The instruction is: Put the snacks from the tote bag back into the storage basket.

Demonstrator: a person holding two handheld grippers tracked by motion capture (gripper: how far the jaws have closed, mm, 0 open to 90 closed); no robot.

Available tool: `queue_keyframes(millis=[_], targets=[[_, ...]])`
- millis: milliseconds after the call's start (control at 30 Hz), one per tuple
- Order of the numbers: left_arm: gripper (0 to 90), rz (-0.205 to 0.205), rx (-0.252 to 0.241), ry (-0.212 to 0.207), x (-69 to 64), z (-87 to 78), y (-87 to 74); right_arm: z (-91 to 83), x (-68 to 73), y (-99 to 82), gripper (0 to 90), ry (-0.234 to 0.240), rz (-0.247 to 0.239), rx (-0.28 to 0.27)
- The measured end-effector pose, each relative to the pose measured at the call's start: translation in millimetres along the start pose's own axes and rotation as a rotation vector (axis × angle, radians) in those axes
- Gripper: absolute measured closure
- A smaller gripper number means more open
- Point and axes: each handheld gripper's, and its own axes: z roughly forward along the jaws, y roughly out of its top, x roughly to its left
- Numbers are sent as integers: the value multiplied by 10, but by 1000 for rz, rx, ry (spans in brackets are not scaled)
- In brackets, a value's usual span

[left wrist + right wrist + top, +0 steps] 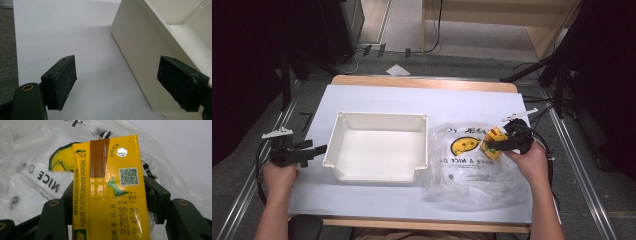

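Yellow is the carton that your right gripper holds, one jaw on each side of it; it sits just above the clear bag with the smiley face, at the right side of the table; your right hand comes in from the bottom right, with the forearm leaning in toward the middle; your left hand rests low at the left edge of the table, and your left gripper lies level, pointing at the white tub; its jaws are wide apart with nothing between them.

The right gripper view shows the carton up close; you can read the words "please flatten before disposal", and see a brown strip, a small square code and a silver dot; the bag lies crumpled behind it; the left gripper view shows the tub wall just beside one jaw, not touching it; the high view shows the tub standing between your two hands, with the bag touching its right side.
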Motion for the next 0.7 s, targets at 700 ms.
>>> queue_keyframes(millis=[700], targets=[[168, 1, -1, -5, -4, 0, 1, 15, 74, 110, 504, -61, -33, 94]])
